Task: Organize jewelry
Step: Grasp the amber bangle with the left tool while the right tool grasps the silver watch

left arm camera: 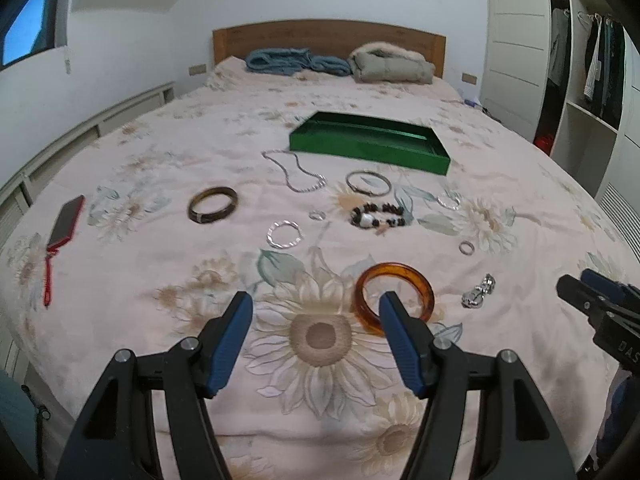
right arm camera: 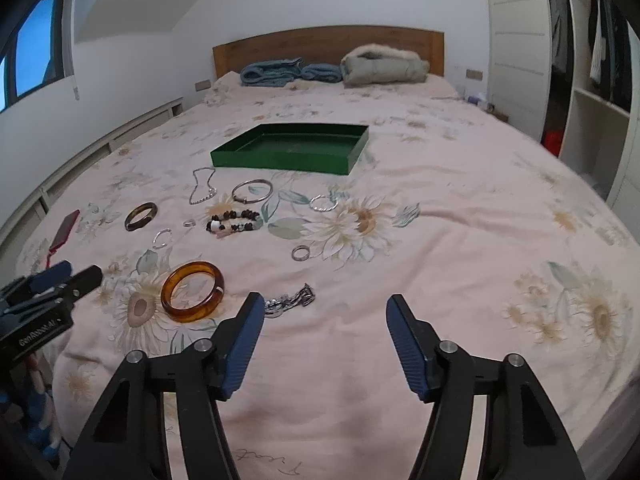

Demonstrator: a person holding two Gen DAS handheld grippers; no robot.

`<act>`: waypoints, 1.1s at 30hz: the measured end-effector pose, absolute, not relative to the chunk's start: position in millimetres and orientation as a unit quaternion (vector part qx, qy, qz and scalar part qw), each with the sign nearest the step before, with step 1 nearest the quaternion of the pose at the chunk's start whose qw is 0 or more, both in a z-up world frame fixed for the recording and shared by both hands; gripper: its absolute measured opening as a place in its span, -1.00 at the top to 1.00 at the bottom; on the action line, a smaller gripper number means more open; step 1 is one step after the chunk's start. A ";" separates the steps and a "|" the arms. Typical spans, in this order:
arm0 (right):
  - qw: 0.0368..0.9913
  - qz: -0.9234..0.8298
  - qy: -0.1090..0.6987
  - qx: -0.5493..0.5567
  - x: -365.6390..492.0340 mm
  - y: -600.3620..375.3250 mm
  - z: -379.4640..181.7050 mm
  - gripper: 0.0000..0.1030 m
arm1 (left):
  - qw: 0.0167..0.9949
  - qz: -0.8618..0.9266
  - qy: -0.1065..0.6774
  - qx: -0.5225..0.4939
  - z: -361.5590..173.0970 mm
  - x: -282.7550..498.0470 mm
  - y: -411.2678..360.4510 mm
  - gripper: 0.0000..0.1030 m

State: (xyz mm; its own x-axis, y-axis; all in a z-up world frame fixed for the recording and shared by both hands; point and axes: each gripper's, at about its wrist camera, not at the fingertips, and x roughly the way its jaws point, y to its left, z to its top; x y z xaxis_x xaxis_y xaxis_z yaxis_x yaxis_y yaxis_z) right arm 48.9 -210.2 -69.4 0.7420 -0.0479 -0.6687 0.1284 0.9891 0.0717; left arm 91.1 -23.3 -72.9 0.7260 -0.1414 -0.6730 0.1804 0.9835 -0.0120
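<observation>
Both tools hover over a bed [left arm camera: 120, 152] with a pink, sunflower-printed cover, pointing down toward the jewelry spread across it. The left tool [left arm camera: 316, 304] has its jaws apart with nothing between them; its right fingertip shows in front of the near rim of an amber bangle [left arm camera: 394, 296], though contact cannot be told. The right tool [right arm camera: 325, 306] also has its jaws apart and holds nothing; its left fingertip is just beside a silver chain clump [right arm camera: 290, 300] lying to the right of the amber bangle.

Farther up the bed sits a green tray [left arm camera: 368, 142], shallow and rectangular, with nothing visible inside. Between it and the tools the pieces lie loose and apart from each other: a silver necklace [left arm camera: 298, 174] just in front of the tray's left corner, a thin silver bangle [left arm camera: 368, 183] to its right, a dark bead bracelet [left arm camera: 378, 216] below that, a dark brown bangle [left arm camera: 213, 204] to the left, a twisted silver ring bracelet [left arm camera: 286, 234] near the middle, a small ring [left arm camera: 316, 215] beside it, another silver hoop [left arm camera: 449, 200] to the right, and a small band [left arm camera: 466, 247] above the chain clump.

At the bed's left edge lies a red phone [left arm camera: 66, 222] with a red strap. Folded clothes [left arm camera: 296, 60] rest against the wooden headboard [left arm camera: 328, 36]. An open wardrobe [left arm camera: 580, 80] stands to the right.
</observation>
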 end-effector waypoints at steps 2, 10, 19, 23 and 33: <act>0.927 -0.035 0.367 0.068 55.7 -212.0 -76.6 -0.09 | 0.923 -0.099 0.371 0.024 -78.9 96.6 -27.2 -0.13; 0.911 -0.001 0.401 0.095 82.5 -212.8 -101.5 0.01 | 0.902 -0.128 0.412 0.017 -101.8 131.3 -43.4 0.06; 0.888 0.021 0.442 0.125 111.9 -213.6 -130.0 0.04 | 0.880 -0.141 0.452 0.022 -133.2 159.5 -56.6 0.18; 0.879 0.020 0.457 0.135 125.2 -215.5 -142.0 0.04 | 0.876 -0.143 0.459 0.030 -141.1 169.2 -60.7 0.19; 0.878 0.029 0.466 0.101 154.5 -201.1 -152.9 0.10 | 0.872 -0.156 0.460 0.052 -150.6 186.2 -74.5 0.36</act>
State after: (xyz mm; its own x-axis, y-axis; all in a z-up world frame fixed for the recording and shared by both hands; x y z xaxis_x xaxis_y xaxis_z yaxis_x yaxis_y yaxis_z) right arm 154.5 -201.1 -152.9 0.5637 0.1443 -0.8133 0.0435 0.9781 0.2037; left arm 186.2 -74.5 -150.6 0.5277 -0.2233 -0.8196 0.3198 0.9461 -0.0519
